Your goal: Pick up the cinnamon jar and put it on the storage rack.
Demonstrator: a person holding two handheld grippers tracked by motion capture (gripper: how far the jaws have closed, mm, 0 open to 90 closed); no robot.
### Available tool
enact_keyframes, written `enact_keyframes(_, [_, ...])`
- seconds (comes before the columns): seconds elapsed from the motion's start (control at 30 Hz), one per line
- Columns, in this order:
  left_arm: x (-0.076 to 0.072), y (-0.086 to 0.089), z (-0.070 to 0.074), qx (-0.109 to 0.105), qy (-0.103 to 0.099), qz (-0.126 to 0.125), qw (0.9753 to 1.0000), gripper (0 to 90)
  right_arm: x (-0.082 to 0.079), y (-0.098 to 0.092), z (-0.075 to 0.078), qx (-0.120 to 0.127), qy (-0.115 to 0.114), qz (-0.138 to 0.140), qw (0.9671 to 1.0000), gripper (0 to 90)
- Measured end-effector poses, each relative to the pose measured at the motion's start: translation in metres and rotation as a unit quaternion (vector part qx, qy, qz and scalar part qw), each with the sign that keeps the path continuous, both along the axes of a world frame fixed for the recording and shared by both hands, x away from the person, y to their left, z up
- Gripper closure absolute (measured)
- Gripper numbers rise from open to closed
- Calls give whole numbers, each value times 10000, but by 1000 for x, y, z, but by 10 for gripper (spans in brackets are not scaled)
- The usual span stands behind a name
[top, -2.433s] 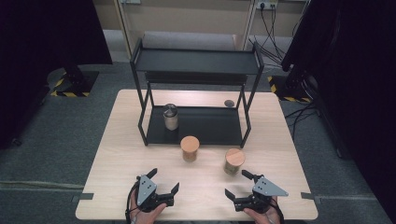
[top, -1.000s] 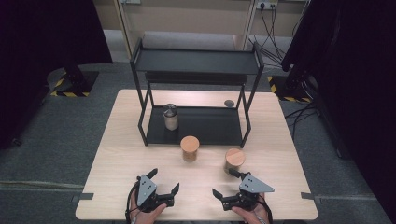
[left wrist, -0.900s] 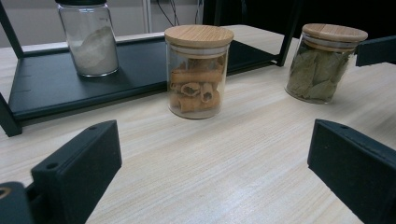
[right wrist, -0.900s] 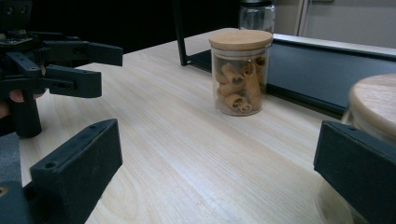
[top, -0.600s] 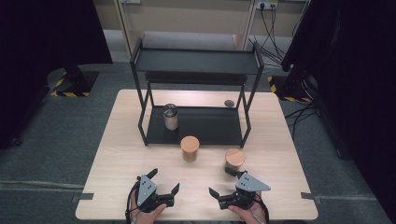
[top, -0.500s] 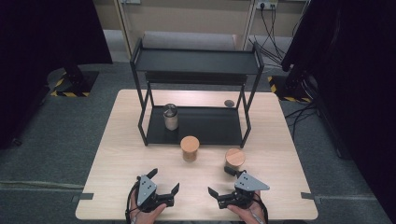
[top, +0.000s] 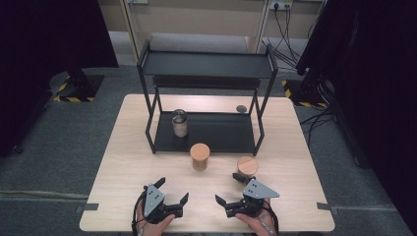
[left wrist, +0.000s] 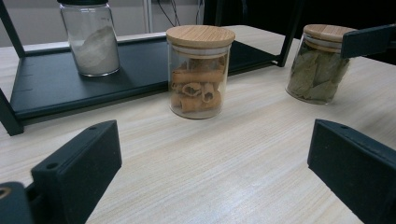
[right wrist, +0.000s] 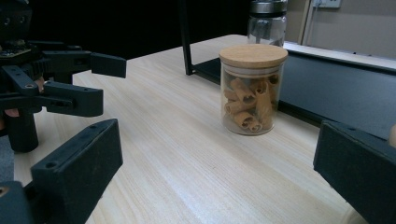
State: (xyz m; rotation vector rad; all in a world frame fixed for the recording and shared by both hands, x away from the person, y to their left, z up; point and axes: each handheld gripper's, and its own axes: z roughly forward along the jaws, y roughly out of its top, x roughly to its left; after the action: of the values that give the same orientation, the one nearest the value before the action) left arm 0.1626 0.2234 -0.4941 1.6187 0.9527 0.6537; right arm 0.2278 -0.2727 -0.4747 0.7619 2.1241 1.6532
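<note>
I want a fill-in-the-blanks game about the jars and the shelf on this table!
1. The jar of cinnamon sticks has a lid made of ____.
2. The jar of white powder stands on the bottom shelf of the black ____.
3. The jar of bay leaves stands on the ____, not on the rack.
4. The jaws of the left hand-held gripper are ____.

Missing words: wood; rack; table; open
</note>
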Motion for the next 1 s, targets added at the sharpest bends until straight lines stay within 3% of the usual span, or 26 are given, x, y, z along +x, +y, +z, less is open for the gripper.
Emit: enact_keyframes(1.0, [0, 1, 0, 3, -4, -15, 10000, 24, 15, 21, 5, 84, 9, -5, 10000, 23])
